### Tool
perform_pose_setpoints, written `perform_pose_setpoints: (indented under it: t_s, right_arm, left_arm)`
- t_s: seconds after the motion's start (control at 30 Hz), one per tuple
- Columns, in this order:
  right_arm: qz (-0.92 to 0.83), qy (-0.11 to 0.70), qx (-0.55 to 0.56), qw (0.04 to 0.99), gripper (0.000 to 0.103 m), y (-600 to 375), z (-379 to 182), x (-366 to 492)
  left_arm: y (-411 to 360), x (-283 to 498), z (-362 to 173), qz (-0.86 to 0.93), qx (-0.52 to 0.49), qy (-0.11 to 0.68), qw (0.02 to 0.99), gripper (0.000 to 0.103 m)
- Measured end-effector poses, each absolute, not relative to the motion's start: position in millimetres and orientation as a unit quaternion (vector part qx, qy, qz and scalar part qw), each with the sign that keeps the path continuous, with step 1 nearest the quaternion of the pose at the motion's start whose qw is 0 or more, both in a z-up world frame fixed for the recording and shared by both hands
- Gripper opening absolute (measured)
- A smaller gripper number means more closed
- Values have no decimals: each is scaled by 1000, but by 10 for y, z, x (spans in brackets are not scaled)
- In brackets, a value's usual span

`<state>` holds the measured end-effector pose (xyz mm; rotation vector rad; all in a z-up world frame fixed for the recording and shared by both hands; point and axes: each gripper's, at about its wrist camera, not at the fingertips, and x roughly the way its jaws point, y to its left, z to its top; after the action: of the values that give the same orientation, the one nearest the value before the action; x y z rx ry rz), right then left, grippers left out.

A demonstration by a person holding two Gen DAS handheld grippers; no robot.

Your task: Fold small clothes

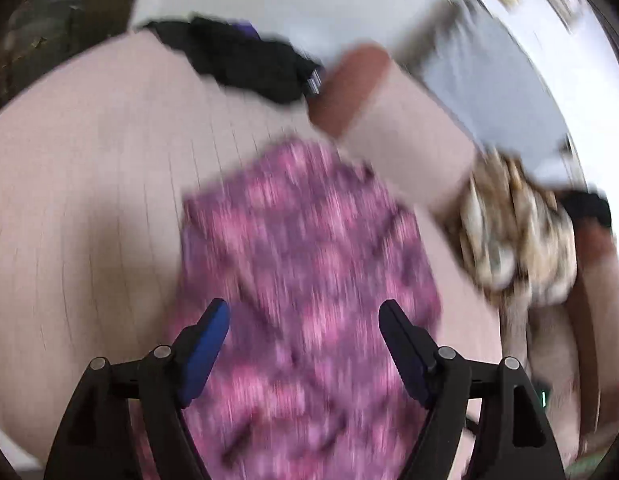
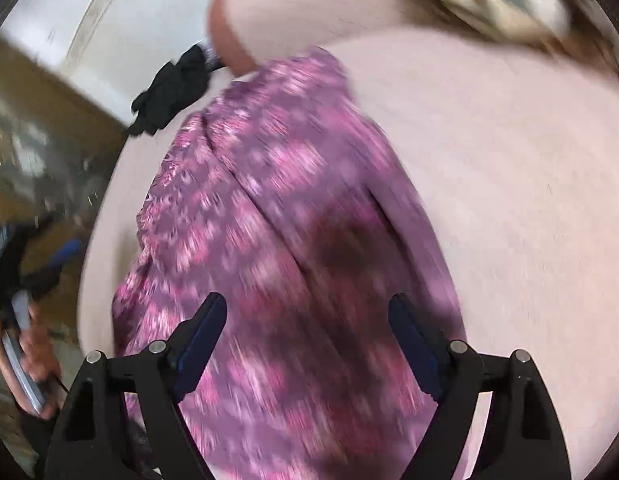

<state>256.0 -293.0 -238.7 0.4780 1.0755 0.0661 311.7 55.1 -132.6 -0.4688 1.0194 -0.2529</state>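
Both views blurred; read loosely. Far left, a black garment (image 1: 245,60) sits bunched at the counter's (image 1: 89,168) far edge, apparently parked out of the working area. Centre, the pink patterned garment (image 1: 305,264) lies spread on the pale counter, directly under both tools, likely laid out so you can take its near edge. Your left tongs (image 1: 305,320) hang above it, released, nothing between the pads. Your right tongs (image 2: 307,316) likewise gape over the same cloth. Far right, a tan printed garment (image 1: 517,236) is heaped, seemingly waiting its turn.
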Motion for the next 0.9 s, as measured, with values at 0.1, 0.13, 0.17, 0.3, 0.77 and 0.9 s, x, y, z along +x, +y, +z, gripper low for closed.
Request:
perform_pose_setpoints:
  t_s: [0.1,0.13,0.17,0.3,0.77,0.9]
  right_arm:
    - [52,515,256,817,56,-2964,-2625,2268]
    - [62,518,261,812,50,-2937,-2682,2277]
    - [68,519,264,810,47,-2906,-2709,2271]
    - [52,532,211,818,2,-2696,-2825,2356]
    - [28,423,248,871,90,-2875,-2270,1849]
    - [31,412,229,881,90,-2810,-1992,1811]
  left_arm:
    - [439,2586,-1582,-111,-189,499,839,81]
    - [425,2447,-1668,-100,-171,504,840,81]
    - [438,2330,-1746,-96,-160,507,841,81]
    - [510,2152,-1935,-80,-137,505,848,80]
    - [583,1963,-1584,-86,-158,473,863,81]
    - [619,2072,-1449,-87,-160,467,865,87]
